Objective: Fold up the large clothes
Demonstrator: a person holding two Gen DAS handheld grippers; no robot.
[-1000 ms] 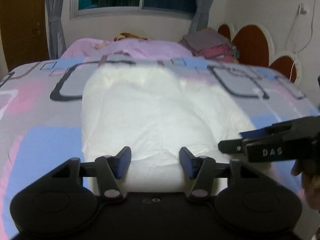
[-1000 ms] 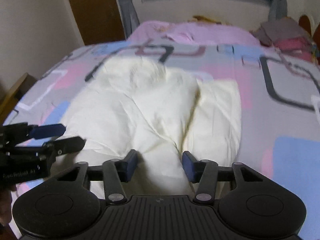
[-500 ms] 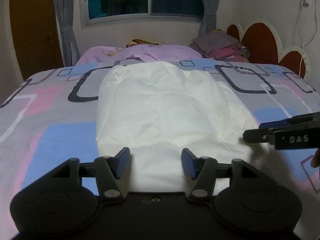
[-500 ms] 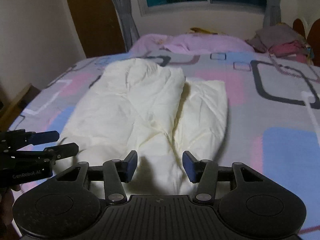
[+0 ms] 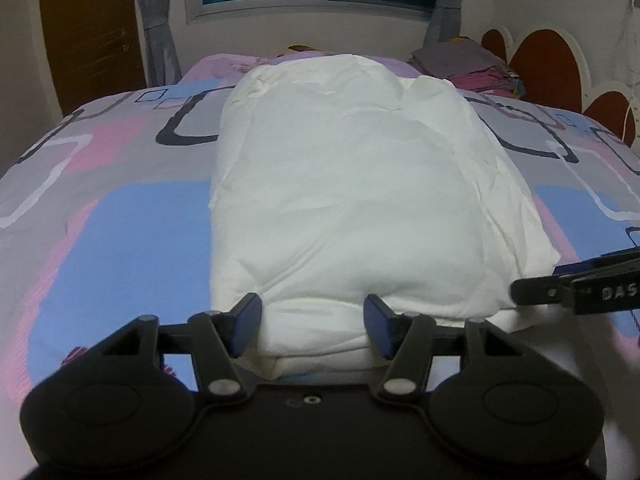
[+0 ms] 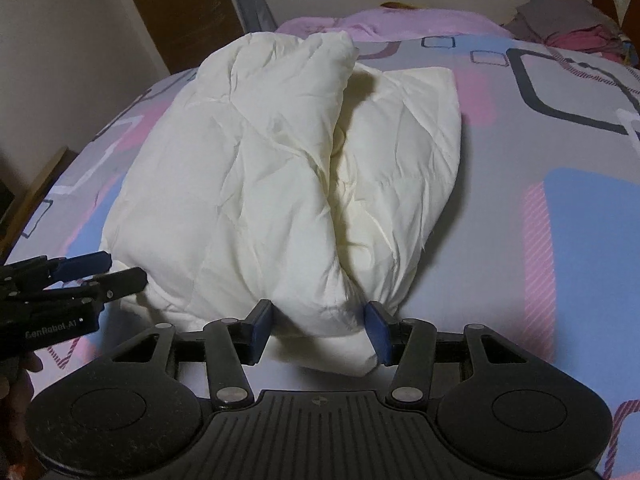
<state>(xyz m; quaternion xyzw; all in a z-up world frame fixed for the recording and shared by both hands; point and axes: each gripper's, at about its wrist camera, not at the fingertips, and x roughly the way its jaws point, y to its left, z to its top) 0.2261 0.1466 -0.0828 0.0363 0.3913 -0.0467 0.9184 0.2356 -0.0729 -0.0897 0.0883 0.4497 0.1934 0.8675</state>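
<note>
"DAS" legible on right hand-held gripper (image 5: 576, 280); "GenRobot.AI" on left hand-held gripper (image 6: 92, 276). Both half-open, straddling near edge of puffy white padded garment (image 5: 352, 200), grip uncertain. Patterned bed (image 5: 120, 220) beneath.

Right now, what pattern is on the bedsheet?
Grey bedsheet with pink and blue blocks and dark rounded-square outlines; right wrist view.

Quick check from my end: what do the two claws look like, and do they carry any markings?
Both are matte black plastic with two round housings at the base and jointed linkage arms with silver pivot screws. The left claw and right claw have dark blue pads on the fingertips. Seen side-on, the right one bears white letters "DAS", the left one "GenRobot.AI". No cables or sleeves show.
</note>
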